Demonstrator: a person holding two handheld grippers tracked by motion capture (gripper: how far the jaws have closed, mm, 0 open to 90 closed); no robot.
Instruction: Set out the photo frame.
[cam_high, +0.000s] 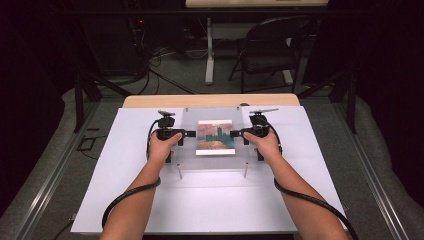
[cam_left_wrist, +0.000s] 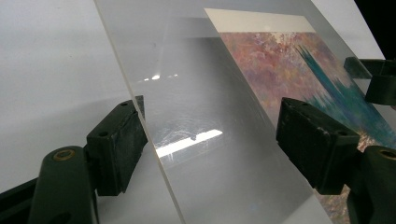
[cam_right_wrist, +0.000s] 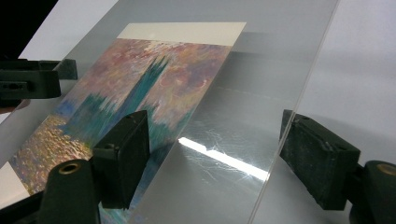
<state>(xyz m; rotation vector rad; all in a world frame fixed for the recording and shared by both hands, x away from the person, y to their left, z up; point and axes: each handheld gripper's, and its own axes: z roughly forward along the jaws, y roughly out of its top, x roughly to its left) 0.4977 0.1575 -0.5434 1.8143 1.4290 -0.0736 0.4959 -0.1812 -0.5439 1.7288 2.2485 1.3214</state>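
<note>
I see no words or labels to read anywhere. The surface is a white sheet on a table, with a wooden edge at the far side. Behind it the room is dark, with a folding chair, a table leg and cables on the grey floor.

A clear sheet lies in the middle of the surface, raised on small posts. A picture with pink sky and blue-green towers sits under it.

My left gripper is at the clear sheet's left edge. Its jaws stand wide, one above and one below the edge, with the sheet between them. The pads do not press on it.

My right gripper is at the right edge. Its jaws are wide too, with the sheet's edge between them and not squeezed.
</note>
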